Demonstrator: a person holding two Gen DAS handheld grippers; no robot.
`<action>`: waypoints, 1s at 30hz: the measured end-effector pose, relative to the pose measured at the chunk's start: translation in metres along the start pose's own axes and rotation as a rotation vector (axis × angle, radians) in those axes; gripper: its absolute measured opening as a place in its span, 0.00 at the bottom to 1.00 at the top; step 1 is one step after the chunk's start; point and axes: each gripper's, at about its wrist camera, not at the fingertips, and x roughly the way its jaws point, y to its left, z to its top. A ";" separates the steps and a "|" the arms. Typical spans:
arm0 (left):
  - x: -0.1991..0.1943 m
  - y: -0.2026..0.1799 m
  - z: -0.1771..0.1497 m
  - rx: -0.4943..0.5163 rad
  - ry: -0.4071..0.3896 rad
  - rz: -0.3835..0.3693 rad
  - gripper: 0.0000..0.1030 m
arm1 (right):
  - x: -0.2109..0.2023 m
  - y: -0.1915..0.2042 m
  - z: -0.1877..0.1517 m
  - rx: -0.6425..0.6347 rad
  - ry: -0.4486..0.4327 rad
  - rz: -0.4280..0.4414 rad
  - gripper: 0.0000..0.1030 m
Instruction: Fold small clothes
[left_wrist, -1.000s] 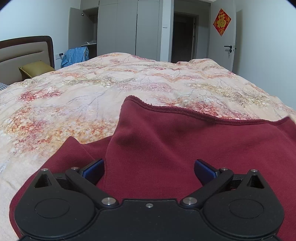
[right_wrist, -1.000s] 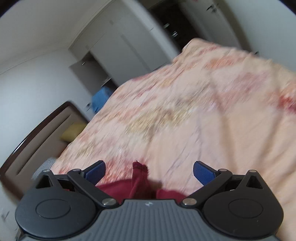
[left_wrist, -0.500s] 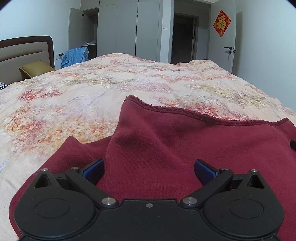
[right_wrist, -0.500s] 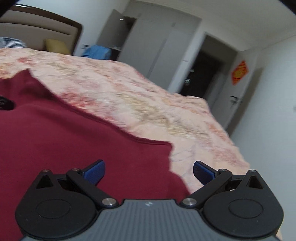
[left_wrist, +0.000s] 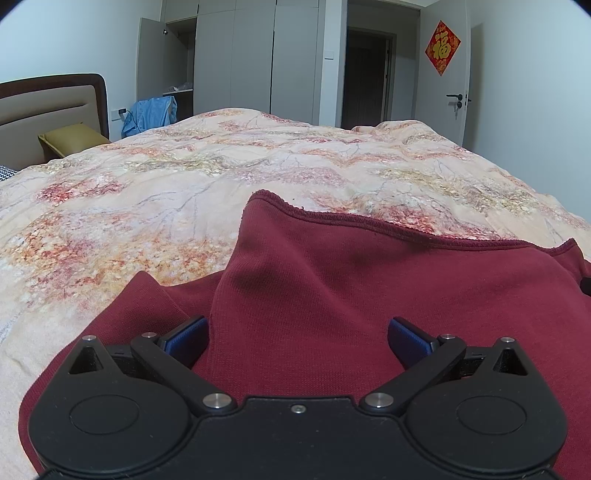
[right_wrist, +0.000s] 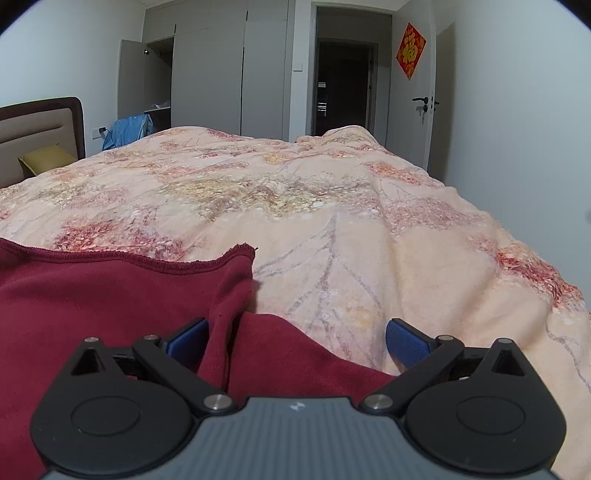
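Observation:
A dark red knit garment (left_wrist: 369, 280) lies on the bed, its hemmed edge running across both views. My left gripper (left_wrist: 297, 338) is open, its blue pads wide apart, with a raised fold of the garment between them near its left side. My right gripper (right_wrist: 295, 338) is open at the garment's (right_wrist: 92, 295) right corner. A thin upright fold of the cloth stands beside its left pad (right_wrist: 186, 338); bare quilt lies by the right pad.
The bed is covered by a peach floral quilt (left_wrist: 258, 166). A headboard (left_wrist: 48, 99) and an olive pillow (left_wrist: 70, 136) are at the far left. Blue clothing (left_wrist: 151, 112) hangs by grey wardrobes; a doorway and a white door are behind.
My right gripper has swung round and settled low at the garment's right corner, level with the bed. My left gripper and the fold between its pads have barely moved.

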 end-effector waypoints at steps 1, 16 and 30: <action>0.000 0.000 0.000 0.000 0.000 0.000 1.00 | -0.001 0.001 0.000 -0.001 -0.003 0.000 1.00; 0.000 0.001 0.000 -0.004 -0.005 -0.003 1.00 | -0.140 0.026 -0.050 -0.130 -0.105 0.011 1.00; -0.008 0.000 0.002 -0.002 -0.011 -0.006 0.99 | -0.131 0.012 -0.081 -0.012 -0.087 -0.052 1.00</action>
